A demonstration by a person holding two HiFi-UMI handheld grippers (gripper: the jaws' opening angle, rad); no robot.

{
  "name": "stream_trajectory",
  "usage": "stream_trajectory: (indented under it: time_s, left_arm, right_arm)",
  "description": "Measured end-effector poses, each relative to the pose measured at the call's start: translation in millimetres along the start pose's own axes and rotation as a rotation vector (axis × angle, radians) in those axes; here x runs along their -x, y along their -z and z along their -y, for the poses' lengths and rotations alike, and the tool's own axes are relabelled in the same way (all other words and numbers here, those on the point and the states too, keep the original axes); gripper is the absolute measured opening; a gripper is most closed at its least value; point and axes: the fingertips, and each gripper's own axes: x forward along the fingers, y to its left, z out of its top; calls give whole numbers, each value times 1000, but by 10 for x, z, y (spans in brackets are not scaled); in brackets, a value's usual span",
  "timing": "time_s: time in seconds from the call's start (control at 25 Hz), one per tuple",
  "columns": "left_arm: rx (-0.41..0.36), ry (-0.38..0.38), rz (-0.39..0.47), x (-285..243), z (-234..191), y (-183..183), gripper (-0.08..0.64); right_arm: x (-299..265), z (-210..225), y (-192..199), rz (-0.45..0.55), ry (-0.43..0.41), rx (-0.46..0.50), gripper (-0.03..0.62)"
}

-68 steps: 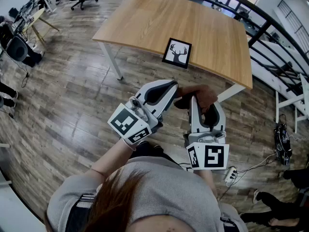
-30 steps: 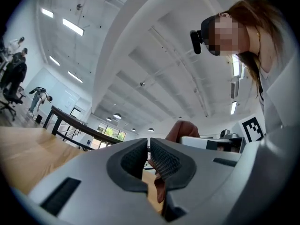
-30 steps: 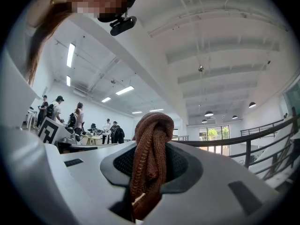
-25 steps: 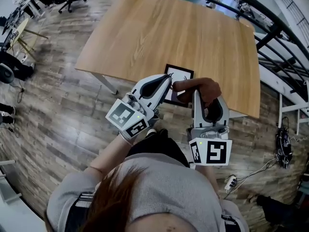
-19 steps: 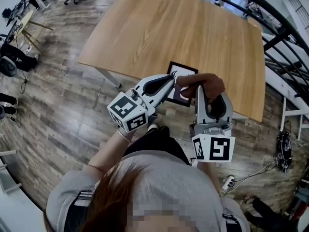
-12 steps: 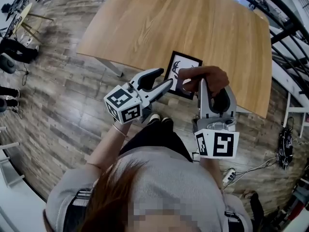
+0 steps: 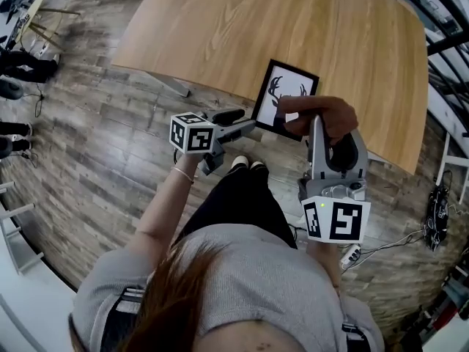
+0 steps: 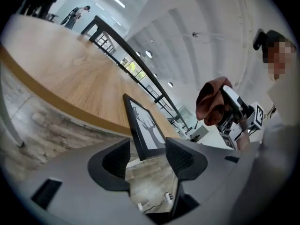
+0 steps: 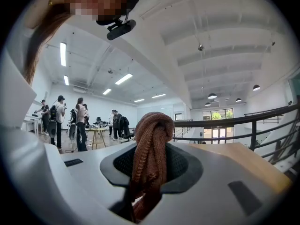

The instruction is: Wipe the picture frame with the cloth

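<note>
Left jaws newly apart, picture frame point(image 8: 144, 128) beyond

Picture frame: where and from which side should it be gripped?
Probably the near edge of the picture frame, flat, seemingly overhanging the table: come from the person's side. The jaws of the left gripper have just been opening, that edge lined up between them.

Right gripper point(image 9: 151, 167) with jaws clamped on a rust-brown knitted cloth point(image 9: 152, 128), folded end bulging above the pads. Right of the cloth: wooden tabletop point(image 9: 236, 156), dark railing point(image 9: 243, 124). Left of the cloth: standing people point(image 9: 79, 123). Above the cloth: head-mounted camera point(image 9: 120, 29).
</note>
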Motion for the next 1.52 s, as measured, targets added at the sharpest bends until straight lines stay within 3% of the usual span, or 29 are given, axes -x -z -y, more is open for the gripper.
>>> stream_trajectory:
  time_s: [0.16,0.4,0.64,1.12,1.32,1.52]
  left_arm:
    - [122,100,-25,-130,-139,20,216]
    - [158,206,-117,-316,-112,76,216]
    - [214,286,-132,-476,-118,51,216]
    - [258,399,-231,-686,32,130,210]
    - [277,439,-207,-685,74,87,96]
    - [420,511,-168,-679,213,58,63]
  right_arm:
    - [-8,32,132,-31,8,-9,133]
    - [-18,67,242,-55,24,-18,133]
    - [-42,49,266,-63,26,-16,133]
    - [-31,92,299,-76,44,-19,133]
    - [-17,73,299,-80,43,-22,133]
    - [-13,71,313,-78,39,-26,133]
